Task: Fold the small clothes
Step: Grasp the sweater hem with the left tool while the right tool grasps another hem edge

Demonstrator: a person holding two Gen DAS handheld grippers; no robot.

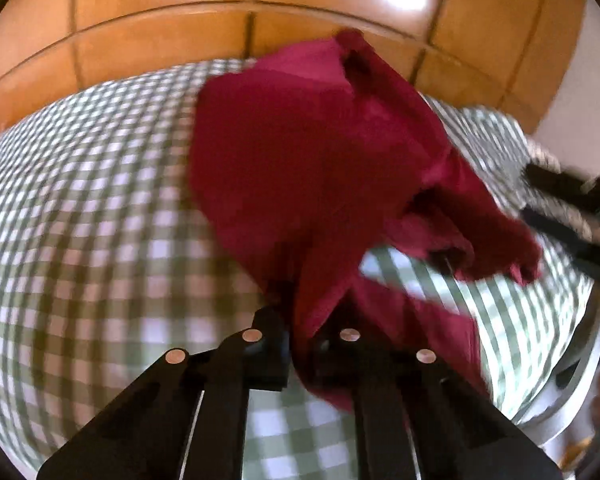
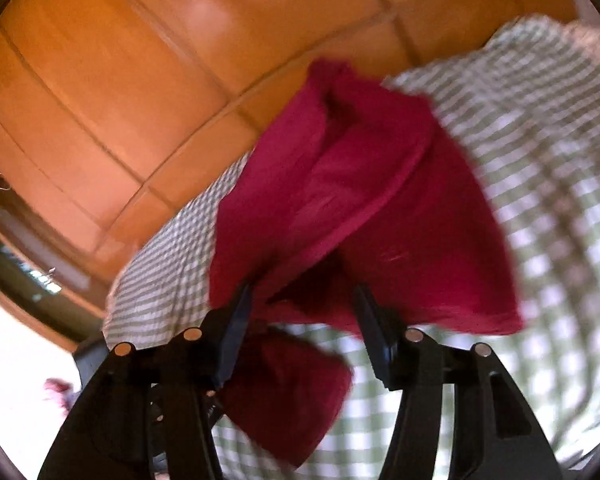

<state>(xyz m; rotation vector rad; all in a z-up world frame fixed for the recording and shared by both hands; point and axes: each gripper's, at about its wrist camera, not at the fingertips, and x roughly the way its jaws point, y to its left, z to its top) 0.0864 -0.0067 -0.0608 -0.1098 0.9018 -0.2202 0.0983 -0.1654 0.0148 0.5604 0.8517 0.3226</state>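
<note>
A dark red garment [image 1: 300, 152] lies rumpled on the green-and-white checked tablecloth [image 1: 80, 200], and its near part is lifted. My left gripper [image 1: 300, 320] is shut on the garment's near edge, with the cloth pinched between its black fingers. In the right wrist view the same garment [image 2: 380, 220] bunches up in front of my right gripper [image 2: 304, 308]. Its jaws stand well apart with a fold of red cloth loose between them, and a red flap [image 2: 284, 392] hangs below. The right gripper [image 1: 556, 200] also shows blurred at the right edge of the left wrist view, beside the garment's far corner.
The checked tablecloth [image 2: 540, 160] covers the table up to its far edge. Beyond it is an orange tiled floor [image 1: 160, 20]. A silvery curved rim [image 1: 572, 368] shows at the table's right side. Both views are motion-blurred.
</note>
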